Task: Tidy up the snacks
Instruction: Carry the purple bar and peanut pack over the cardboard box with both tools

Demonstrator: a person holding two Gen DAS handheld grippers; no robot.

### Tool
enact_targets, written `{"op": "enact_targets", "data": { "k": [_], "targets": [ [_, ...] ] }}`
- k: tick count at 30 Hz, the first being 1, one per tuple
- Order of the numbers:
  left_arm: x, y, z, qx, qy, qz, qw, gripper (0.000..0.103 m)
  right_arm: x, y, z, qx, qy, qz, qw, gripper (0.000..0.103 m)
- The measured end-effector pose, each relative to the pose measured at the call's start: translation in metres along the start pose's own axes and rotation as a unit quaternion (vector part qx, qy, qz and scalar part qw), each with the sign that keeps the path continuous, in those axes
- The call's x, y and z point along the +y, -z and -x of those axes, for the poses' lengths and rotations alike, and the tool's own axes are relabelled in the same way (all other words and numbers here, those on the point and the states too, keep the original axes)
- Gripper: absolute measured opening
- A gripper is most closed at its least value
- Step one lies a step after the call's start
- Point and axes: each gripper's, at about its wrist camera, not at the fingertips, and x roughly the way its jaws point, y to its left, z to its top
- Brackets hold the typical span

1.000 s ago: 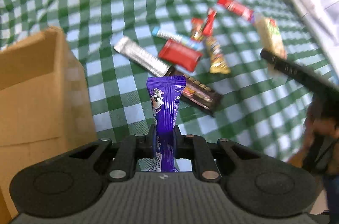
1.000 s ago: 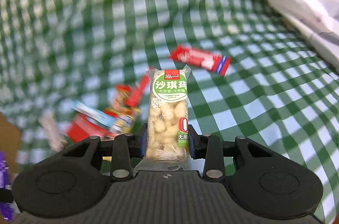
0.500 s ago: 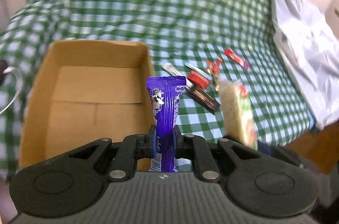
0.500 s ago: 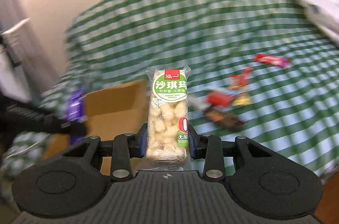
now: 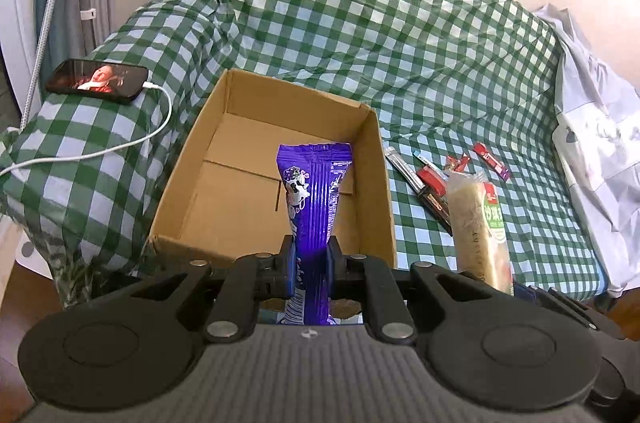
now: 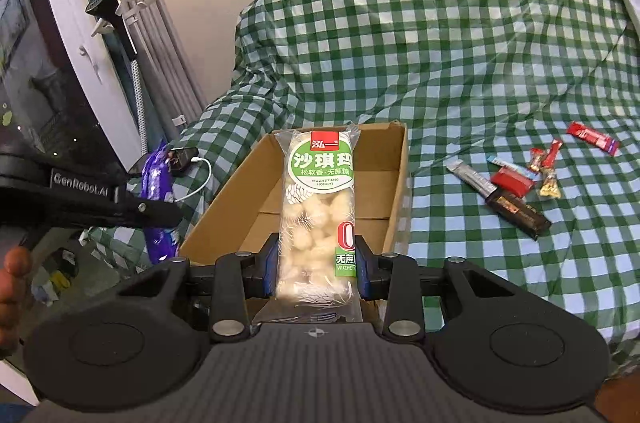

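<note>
My left gripper [image 5: 311, 259] is shut on a purple snack packet [image 5: 314, 191], held upright in front of an open, empty cardboard box [image 5: 372, 183]. My right gripper [image 6: 316, 263] is shut on a clear rice-puff snack pack with a green label [image 6: 318, 207], held upright before the same box [image 6: 400, 175]. The rice-puff pack also shows in the left wrist view [image 5: 480, 227], to the right of the box. The purple packet shows in the right wrist view [image 6: 158, 191], left of the box.
Several loose snacks [image 6: 516, 183] lie on the green checked cloth [image 6: 480, 63] right of the box. A phone [image 5: 96, 85] with a white cable [image 5: 120, 147] lies left of the box. White bedding [image 5: 600, 135] is at far right.
Both grippers have pulled back and away from the snack pile with their packets. The box has come fully into view in front of them.
</note>
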Motion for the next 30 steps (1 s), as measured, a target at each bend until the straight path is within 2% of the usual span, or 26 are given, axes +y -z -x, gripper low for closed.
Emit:
{"op": "enact_targets", "data": {
  "k": [5, 16, 22, 30],
  "targets": [
    [0.004, 0.003, 0.005, -0.009, -0.001, -0.003, 1.0000, 0.015, 0.009, 0.005, 0.007, -0.002, 0.006, 0.016, 1.000, 0.038],
    [0.012, -0.004, -0.012, 0.002, -0.019, 0.007, 0.9998, 0.015, 0.012, 0.000, -0.010, 0.019, 0.014, 0.036, 0.999, 0.038],
    [0.018, -0.014, -0.028, 0.006, -0.021, 0.013, 0.9997, 0.015, 0.015, -0.007, -0.033, 0.032, 0.013, 0.053, 0.998, 0.038],
    [0.024, -0.029, -0.067, 0.033, -0.029, 0.015, 0.9989, 0.015, 0.022, -0.014, -0.073, 0.058, 0.008, 0.059, 0.997, 0.038]
  ]
}}
